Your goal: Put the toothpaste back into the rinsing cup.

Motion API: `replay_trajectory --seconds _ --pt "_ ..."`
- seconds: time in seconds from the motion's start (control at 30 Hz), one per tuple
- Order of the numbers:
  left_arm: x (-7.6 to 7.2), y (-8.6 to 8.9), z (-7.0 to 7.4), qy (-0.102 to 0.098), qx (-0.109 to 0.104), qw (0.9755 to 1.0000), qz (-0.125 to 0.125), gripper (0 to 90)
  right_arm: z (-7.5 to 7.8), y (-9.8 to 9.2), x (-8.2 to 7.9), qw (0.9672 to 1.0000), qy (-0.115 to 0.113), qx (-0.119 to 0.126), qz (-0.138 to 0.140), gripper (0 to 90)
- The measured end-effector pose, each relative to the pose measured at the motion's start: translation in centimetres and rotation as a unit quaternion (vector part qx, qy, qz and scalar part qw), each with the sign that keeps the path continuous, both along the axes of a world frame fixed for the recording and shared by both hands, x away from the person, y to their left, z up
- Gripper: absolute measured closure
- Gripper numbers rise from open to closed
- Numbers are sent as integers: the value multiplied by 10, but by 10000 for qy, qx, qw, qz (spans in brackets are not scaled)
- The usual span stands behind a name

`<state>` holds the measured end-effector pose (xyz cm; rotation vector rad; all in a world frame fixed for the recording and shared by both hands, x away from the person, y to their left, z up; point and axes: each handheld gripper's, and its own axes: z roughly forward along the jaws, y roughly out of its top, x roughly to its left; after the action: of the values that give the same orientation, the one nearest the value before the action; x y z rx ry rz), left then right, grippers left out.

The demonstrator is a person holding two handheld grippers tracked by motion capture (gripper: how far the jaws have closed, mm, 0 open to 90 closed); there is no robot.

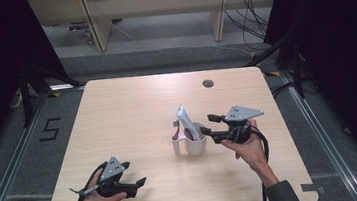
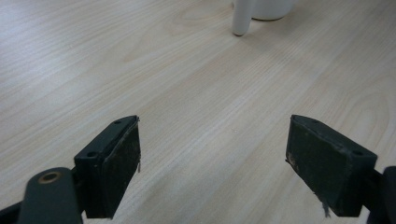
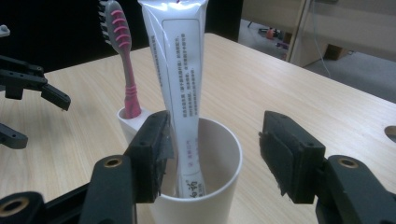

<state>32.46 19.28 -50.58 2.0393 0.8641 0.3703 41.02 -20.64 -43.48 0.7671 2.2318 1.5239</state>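
Note:
A white cup stands near the table's middle, a white toothpaste tube upright inside it. Its side slot holds a pink and grey toothbrush. My right gripper sits just right of the cup, open, jaws pointing at it. In the right gripper view the tube leans in the cup between the spread pads without touching them, and the toothbrush rises behind the left jaw. My left gripper rests near the front left edge, open and holding nothing; its view has the cup's slot far ahead.
A light wooden table carries everything, with a small round hole near its far edge. Black curtains flank the table, and wooden furniture legs and cables stand on the floor beyond it.

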Motion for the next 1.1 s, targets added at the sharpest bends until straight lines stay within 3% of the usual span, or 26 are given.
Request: replay_trajectory --seconds 0.03,0.1,0.13,0.2,0.23,0.27,0.3,0.37,0.4,0.47,0.5,0.57,0.63,0.7,0.8,0.87,0.9,0.93,0.97,1.03,1.07,1.1 --pt "0 0 0 -1 -8 10000 3 175 0 -1 0 9999 -98 -6 -53 417" --pt "0 0 0 -20 -13 10000 -9 175 0 -3 -2 10000 -1 43 -55 409" --pt "0 0 0 -32 -11 10000 6 175 0 -5 -2 9997 -194 -4 -157 406" --pt "1 0 0 -59 -46 10000 1 175 2 -6 -6 9997 85 12 -225 393" --pt "0 0 -1 -52 -119 9999 24 175 2 -9 -6 9998 27 -14 -198 390" --pt "1 2 0 -48 27 10000 -42 175 2 -9 -7 9997 51 61 -242 382" --pt "0 1 0 -50 -53 10000 -1 175 3 -11 -7 9997 51 20 -235 373" --pt "0 1 0 -56 -55 10000 46 175 4 -12 -10 9994 177 -22 -312 365" --pt "-1 1 0 -44 -61 10000 57 175 3 -14 -9 9995 -6 -56 -307 357" --pt "-1 2 1 -41 -68 10000 31 175 5 -14 -13 9991 229 11 -360 345" --pt "-1 3 1 -42 -41 10000 34 175 4 -16 -11 9994 -19 -11 -348 335" --pt "0 5 1 -61 31 10000 -2 175 4 -15 -15 9990 248 70 -357 310" --pt "-1 4 1 -40 -57 9999 82 175 5 -18 -14 9991 52 -25 -410 295" --pt "-2 5 2 -51 -23 9999 93 175 5 -18 -17 9986 238 65 -476 267" --pt "-1 5 1 -77 -56 9999 75 175 5 -20 -18 9986 250 93 -466 262" --pt "-2 5 2 -52 -40 9999 112 175 4 -23 -19 9983 114 -27 -564 253" --pt "-2 5 2 -57 -72 9999 131 175 4 -22 -23 9976 320 50 -605 253" --pt "-2 5 2 -57 -83 9999 118 175 3 -24 -21 9982 168 10 -582 252" --pt "-3 5 2 -63 -67 9999 131 175 2 -24 -23 9977 311 84 -590 250" --pt "-3 6 2 -64 -69 9999 130 175 2 -28 -24 9978 248 -22 -614 249" --pt "-2 7 3 -63 3 9999 94 175 1 -28 -26 9973 357 26 -644 247" --pt "-2 5 2 -61 -85 9999 122 175 1 -31 -26 9976 297 -2 -630 246"
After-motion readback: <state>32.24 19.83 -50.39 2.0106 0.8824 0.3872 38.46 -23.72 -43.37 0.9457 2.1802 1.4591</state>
